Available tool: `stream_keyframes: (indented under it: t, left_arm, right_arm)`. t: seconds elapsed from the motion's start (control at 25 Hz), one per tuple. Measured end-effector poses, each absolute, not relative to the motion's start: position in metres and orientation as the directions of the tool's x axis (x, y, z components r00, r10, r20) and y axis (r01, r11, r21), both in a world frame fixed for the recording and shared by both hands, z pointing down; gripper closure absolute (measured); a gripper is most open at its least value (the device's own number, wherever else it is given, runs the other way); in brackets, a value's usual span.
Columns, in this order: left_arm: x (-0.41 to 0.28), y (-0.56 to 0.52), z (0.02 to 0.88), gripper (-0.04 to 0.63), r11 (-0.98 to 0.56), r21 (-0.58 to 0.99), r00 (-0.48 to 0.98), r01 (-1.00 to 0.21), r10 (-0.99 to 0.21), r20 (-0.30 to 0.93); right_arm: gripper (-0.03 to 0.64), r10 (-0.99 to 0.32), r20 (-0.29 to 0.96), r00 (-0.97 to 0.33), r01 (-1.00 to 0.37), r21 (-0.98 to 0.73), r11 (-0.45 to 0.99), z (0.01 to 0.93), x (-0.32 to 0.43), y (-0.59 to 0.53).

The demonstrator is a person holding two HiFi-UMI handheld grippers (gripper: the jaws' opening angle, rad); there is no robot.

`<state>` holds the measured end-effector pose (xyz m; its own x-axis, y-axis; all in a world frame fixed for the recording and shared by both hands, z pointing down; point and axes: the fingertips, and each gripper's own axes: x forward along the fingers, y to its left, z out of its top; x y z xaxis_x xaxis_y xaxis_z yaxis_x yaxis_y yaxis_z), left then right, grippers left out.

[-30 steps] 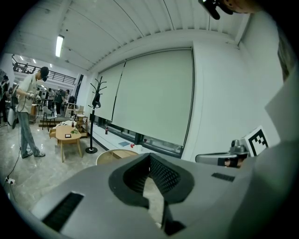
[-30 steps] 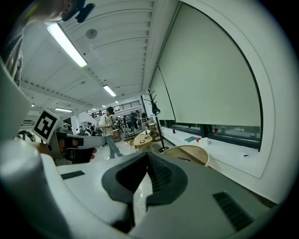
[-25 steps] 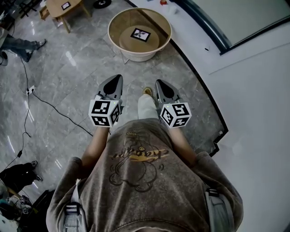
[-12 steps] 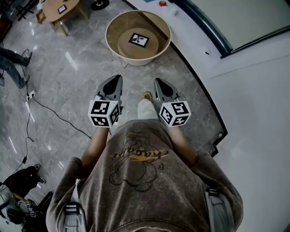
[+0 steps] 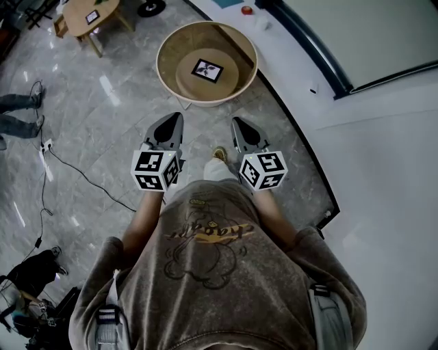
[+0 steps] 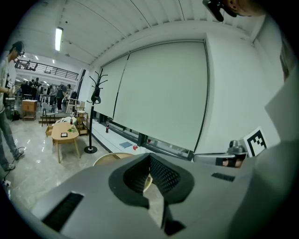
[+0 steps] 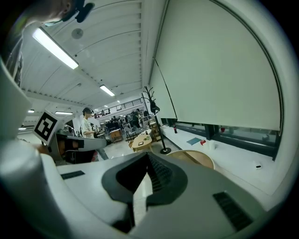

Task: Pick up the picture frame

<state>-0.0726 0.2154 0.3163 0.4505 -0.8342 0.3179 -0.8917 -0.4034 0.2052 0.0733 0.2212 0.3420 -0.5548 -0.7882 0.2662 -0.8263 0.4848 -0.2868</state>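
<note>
The picture frame [image 5: 207,70], small and dark-edged with a black-and-white picture, lies flat in the middle of a round wooden table with a raised rim [image 5: 168,42]. It is ahead of me on the grey marble floor. My left gripper [image 5: 176,118] and right gripper [image 5: 237,122] are held side by side in front of my chest, pointing towards the table and well short of it. Both are shut with nothing between the jaws. The left gripper view shows the table's rim [image 6: 108,158] just beyond the shut left gripper [image 6: 149,162]. In the right gripper view the rim [image 7: 198,158] lies past the shut right gripper [image 7: 148,161].
A small wooden side table [image 5: 81,15] with another little frame stands far left. A coat stand base [image 5: 152,7] is beside it. A cable [image 5: 75,171] runs over the floor at left, near a person's legs [image 5: 19,102]. A raised white ledge [image 5: 369,137] borders the right side.
I have walked forward: the round table with the frame has come nearer in the head view. Both grippers travelled along with me, still shut.
</note>
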Motion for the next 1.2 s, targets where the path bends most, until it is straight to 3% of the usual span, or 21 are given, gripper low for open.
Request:
stream_keyframes:
  t: [0.64, 1.2]
  left_arm:
    - [-0.039, 0.126, 0.305, 0.577, -0.326, 0.202, 0.376, -0.924, -0.876, 0.303]
    - [-0.051, 0.086, 0.315, 0.577, -0.321, 0.2, 0.371, -0.926, -0.876, 0.31]
  right_arm:
    - [0.6, -0.739, 0.272, -0.617, -0.784, -0.294, 0.546, 0.342, 0.111, 0.123]
    - [0.6, -0.734, 0.304, -0.608, -0.792, -0.305, 0.529, 0.358, 0.107, 0.088]
